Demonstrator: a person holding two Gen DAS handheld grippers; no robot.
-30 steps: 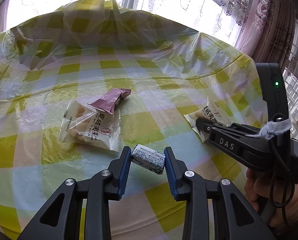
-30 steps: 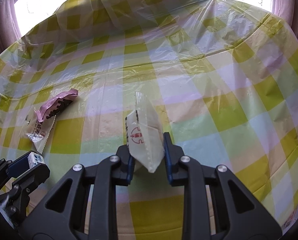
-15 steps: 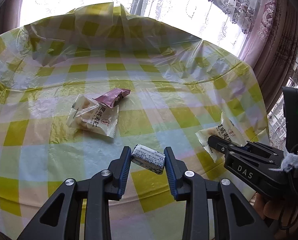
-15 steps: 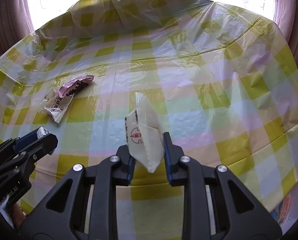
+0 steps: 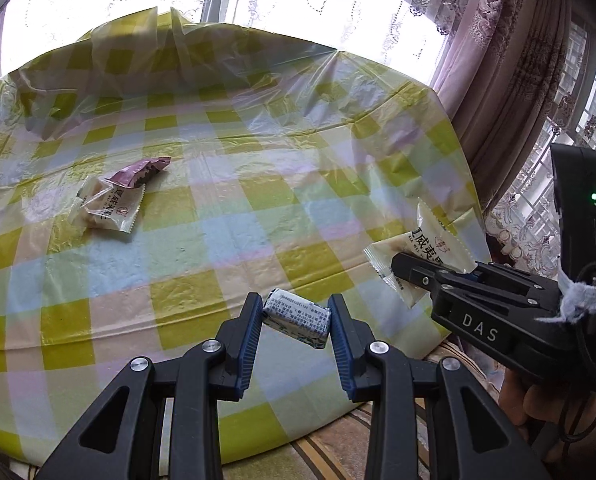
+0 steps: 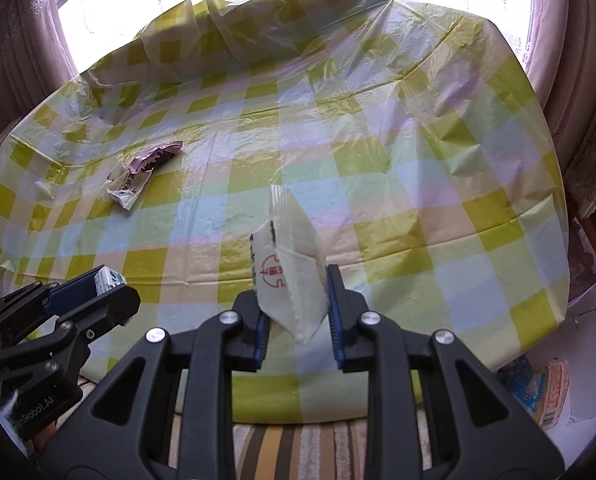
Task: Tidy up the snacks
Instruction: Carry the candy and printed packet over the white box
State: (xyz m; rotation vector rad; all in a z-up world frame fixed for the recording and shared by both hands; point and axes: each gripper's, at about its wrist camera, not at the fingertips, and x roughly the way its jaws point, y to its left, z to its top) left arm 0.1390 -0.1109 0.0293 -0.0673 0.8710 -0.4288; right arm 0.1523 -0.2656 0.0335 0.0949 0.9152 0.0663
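My left gripper (image 5: pixel 296 322) is shut on a small silver-wrapped candy (image 5: pixel 297 317), held above the near edge of the table. My right gripper (image 6: pixel 296 300) is shut on a white snack packet (image 6: pixel 290 268) with a red mark, standing on edge between the pads. In the left wrist view the right gripper (image 5: pixel 395 270) shows at the right with its white packet (image 5: pixel 425 252). In the right wrist view the left gripper (image 6: pixel 110 284) shows at lower left with the candy (image 6: pixel 108 278). On the table lie a white snack packet (image 5: pixel 108 208) and a pink wrapper (image 5: pixel 138 172) resting on it.
The table wears a yellow-green checked plastic cloth (image 5: pixel 258 208), bunched up at the far side. Curtains (image 5: pixel 509 60) and a bright window stand behind. A striped rug (image 6: pixel 298 452) lies below the near edge. Snack packages in a clear container (image 6: pixel 553 392) sit on the floor at right.
Both grippers have pulled back and risen from the table, each keeping its snack. The near table edge and the floor have come into view.
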